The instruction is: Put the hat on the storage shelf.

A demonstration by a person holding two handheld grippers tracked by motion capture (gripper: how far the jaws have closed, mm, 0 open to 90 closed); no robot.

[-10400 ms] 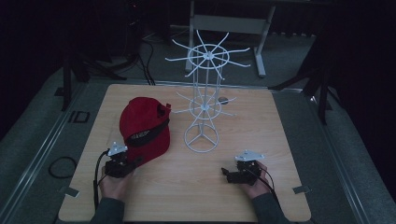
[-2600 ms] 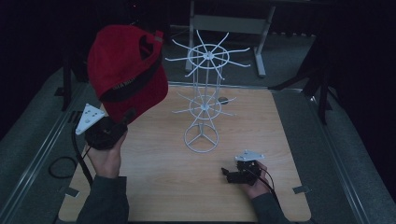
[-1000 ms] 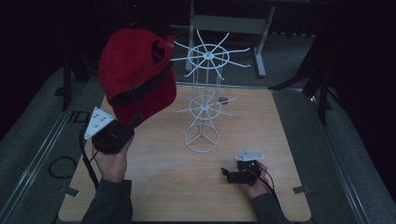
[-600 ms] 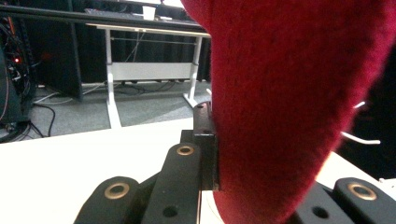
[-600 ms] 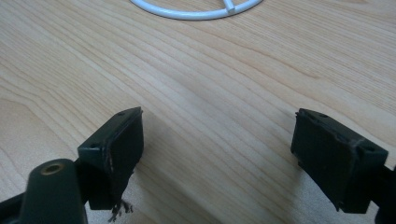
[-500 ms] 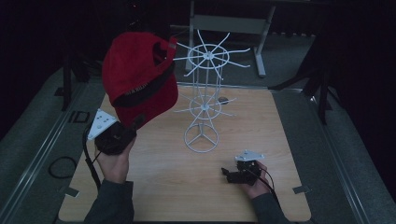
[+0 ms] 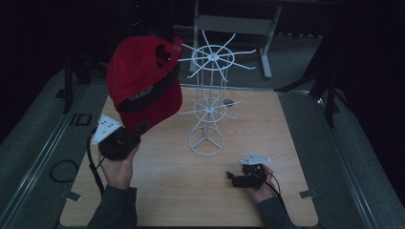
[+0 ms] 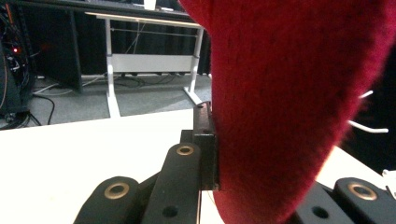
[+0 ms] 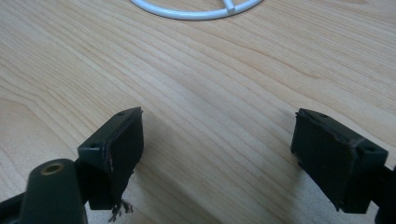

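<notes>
Two grippers: one in each of the person's hands, at the near side of the light wooden table (image 7: pixel 157 191).
Left gripper: the left gripper (image 7: pixel 125 138) is raised off the table at the left of the high view, a grey three-cornered plate on top; in the left gripper view its jaws are closed on the fabric edge of the cap, one black jaw pressed flat against the cloth.
Red cap: the red fabric baseball cap (image 7: pixel 143 83) hangs in the air above the left gripper, crown up and tilted, its dark inner band with pale lettering facing the camera; the opening at its back sits near the top, just beside the upper wheel of the rack. In the left gripper view the red cloth (image 8: pixel 289 93) covers the right half of the picture.
Rack: the white wire rack (image 7: pixel 208 102) stands upright near the middle of the table on a ring base, with two spoked wheels one above the other; I cannot tell whether the cap touches a spoke.
Right gripper: the right gripper (image 7: pixel 244 177) rests low on the table at the near right, well apart from the rack. In the right gripper view its jaws (image 9: pixel 217 154) stand wide apart over bare wood, holding nothing, with the rack's white ring base (image 9: pixel 196 14) beyond them.
</notes>
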